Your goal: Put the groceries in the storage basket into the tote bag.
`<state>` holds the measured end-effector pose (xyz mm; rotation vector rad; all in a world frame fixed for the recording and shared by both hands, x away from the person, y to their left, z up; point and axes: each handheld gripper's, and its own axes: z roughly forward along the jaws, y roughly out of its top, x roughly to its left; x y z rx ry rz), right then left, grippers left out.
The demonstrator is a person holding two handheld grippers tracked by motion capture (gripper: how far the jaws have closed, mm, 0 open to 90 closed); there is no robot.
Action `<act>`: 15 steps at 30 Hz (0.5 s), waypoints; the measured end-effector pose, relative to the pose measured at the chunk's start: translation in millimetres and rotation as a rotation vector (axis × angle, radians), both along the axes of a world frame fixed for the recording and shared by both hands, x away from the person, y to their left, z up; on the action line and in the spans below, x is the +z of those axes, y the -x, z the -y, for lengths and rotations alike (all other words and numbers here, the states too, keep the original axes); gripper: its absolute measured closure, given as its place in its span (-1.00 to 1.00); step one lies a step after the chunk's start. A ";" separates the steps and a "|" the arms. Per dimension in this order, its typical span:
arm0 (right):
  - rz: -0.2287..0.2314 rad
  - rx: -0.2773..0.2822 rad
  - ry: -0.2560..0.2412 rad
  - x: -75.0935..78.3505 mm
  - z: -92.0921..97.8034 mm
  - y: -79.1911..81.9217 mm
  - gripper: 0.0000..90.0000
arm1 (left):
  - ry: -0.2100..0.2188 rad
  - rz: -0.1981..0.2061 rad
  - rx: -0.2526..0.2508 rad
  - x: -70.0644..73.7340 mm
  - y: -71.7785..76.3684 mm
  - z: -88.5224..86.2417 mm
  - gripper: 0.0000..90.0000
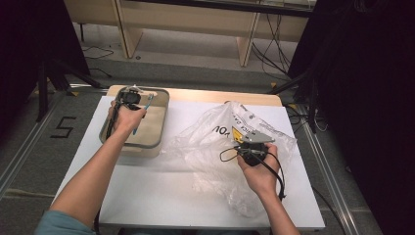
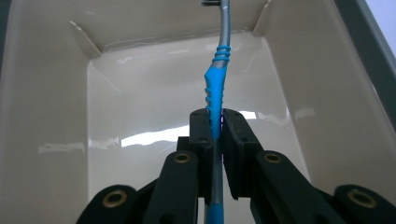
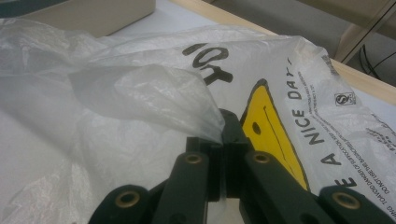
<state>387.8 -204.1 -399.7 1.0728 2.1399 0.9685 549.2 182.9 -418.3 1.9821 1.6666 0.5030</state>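
Left gripper (image 2: 215, 135) clamps the toothbrush (image 2: 216, 88) mid-handle over the bin (image 1: 161, 105): light, stiff, likely slippery, so the ribbed blue grip looks the best hold. Right gripper (image 3: 223, 140) pinches the bag (image 3: 140, 88); the flimsy film will probably sag.

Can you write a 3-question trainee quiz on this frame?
1. True or false: the left tool is shut on the toothbrush.
2. The toothbrush hangs over the: A) bag B) bin C) floor.
3. What does the right tool pinch?

Key:
1. True; handle is clamped between the jaws.
2. B, the bin.
3. A fold of the bag, lying on the table.
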 end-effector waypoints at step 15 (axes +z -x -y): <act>-0.001 0.003 0.003 -0.2 -0.3 -0.2 1.00 | 0.017 0.025 -0.008 11.1 5.9 -1.4 0.83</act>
